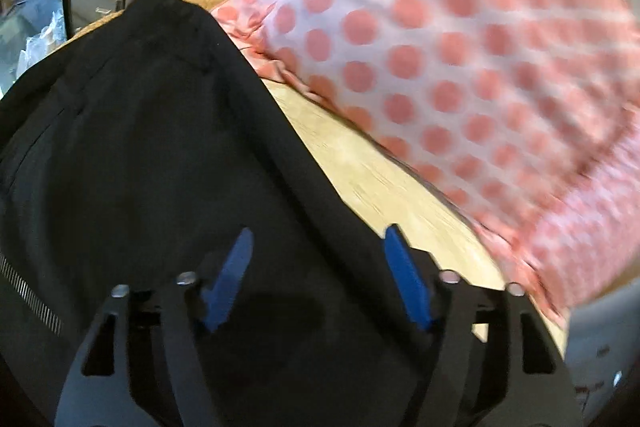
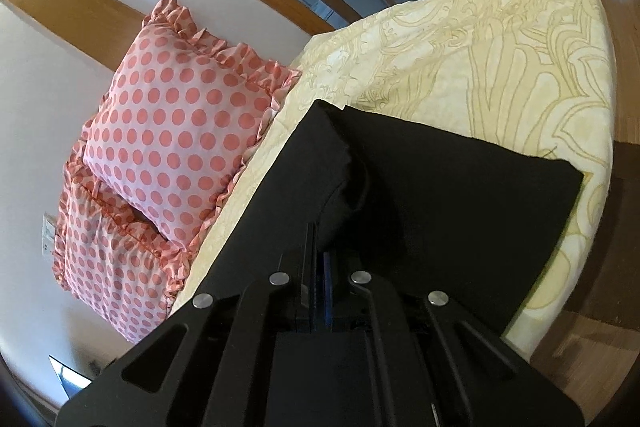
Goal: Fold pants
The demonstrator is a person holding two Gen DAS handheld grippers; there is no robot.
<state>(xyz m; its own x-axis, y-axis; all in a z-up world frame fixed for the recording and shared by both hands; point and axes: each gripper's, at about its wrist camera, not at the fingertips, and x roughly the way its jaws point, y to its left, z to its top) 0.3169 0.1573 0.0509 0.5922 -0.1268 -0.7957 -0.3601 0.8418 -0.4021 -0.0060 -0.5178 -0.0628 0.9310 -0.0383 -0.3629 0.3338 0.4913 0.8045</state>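
The right gripper (image 2: 320, 247) pinches the black pants (image 2: 420, 195) on the bed (image 2: 480, 47) (to lift a fold). The left gripper (image 1: 318, 255) gapes above them; pillows (image 2: 180, 127) sit at nine o'clock.

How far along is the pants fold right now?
Partly done: the black pants lie doubled on the cream bedspread. In hand: the right gripper is shut on a raised fold of them. The left gripper hovers open above the fabric. Final folds remain.
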